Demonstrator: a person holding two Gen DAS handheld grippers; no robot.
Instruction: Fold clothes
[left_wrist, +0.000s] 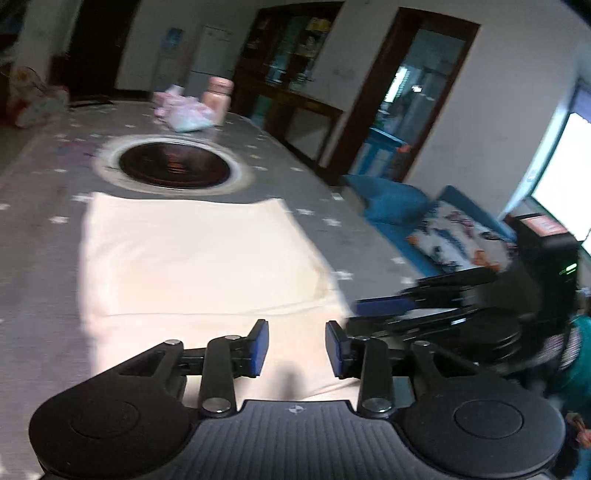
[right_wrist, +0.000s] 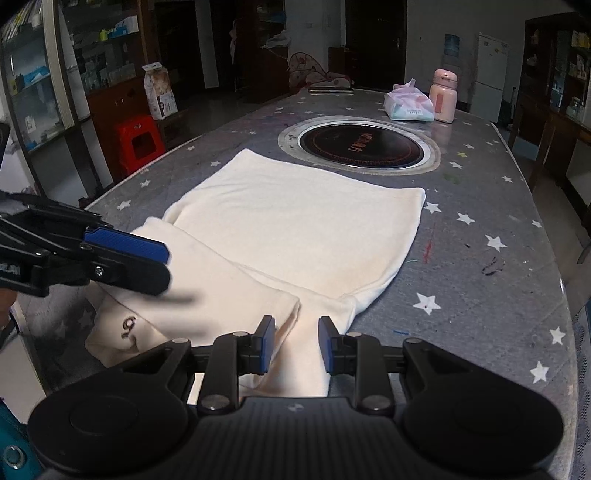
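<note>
Cream garment (right_wrist: 295, 229), partly folded, lies flat on a grey star-print table (right_wrist: 480, 280), filling the centre and lower left of the right wrist view; a small dark mark (right_wrist: 129, 326) shows on its near-left fold. Left gripper (left_wrist: 296, 349): fingers parted, nothing between the blue pads (left_wrist: 261, 347), cloth lying below the gap, not pinched. The same gripper enters the right wrist view from the left edge, its blue pad over the garment's left fold; contact with the cloth cannot be told. Right gripper (right_wrist: 296, 345): fingers set a little apart over the near edge of the garment, cloth showing in the gap; whether the pads (right_wrist: 268, 343) press on it cannot be told. Past the garment, upper centre, a round dark cooktop (right_wrist: 360, 146) is set into the table. Farther back, upper right, a pale plastic bag (right_wrist: 408, 103) sits just beside a pink bottle (right_wrist: 443, 96). Red stool (right_wrist: 138, 142) on the floor at left. Left wrist view is motion-blurred.
</note>
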